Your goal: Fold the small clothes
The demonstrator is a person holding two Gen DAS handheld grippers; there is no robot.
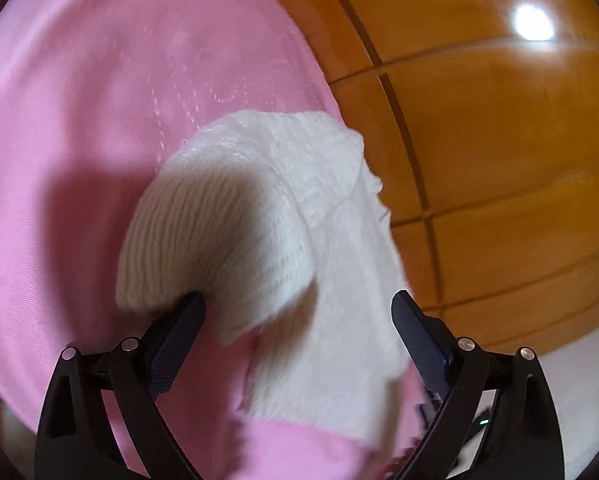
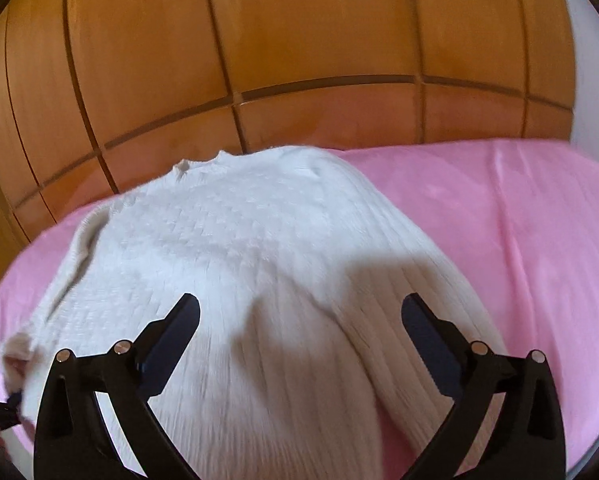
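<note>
Nearest to you, your left gripper [image 1: 299, 304] has its jaws spread wide and released, the pads pressing on nothing; the ribbed hem of the white knit sweater [image 1: 267, 216] curls over right at the tip of its left-hand finger [image 1: 187, 312], and whether cloth and finger actually touch there cannot be told through the blur. The sweater's body runs down between the two fingers and lies on the pink bedcover [image 1: 79, 120], with one folded layer of ribbing on top of the textured knit. Your right gripper [image 2: 299, 308] is likewise spread wide and holding nothing: its fingers hang over the ribbed lower part of the white knit sweater [image 2: 259, 240], which bulges up between them with a shadow falling across it. Past that, in the right wrist view, the sweater spreads away toward its neckline at the far edge, lying on the pink bedcover [image 2: 499, 208], a bare stretch of which lies to the right. Farthest back stands the wooden panelled wall [image 2: 299, 40], with dark grooves between its panels; in the left wrist view the same wooden panelled wall [image 1: 479, 140] carries a bright reflected spot of light [image 1: 533, 22].
</note>
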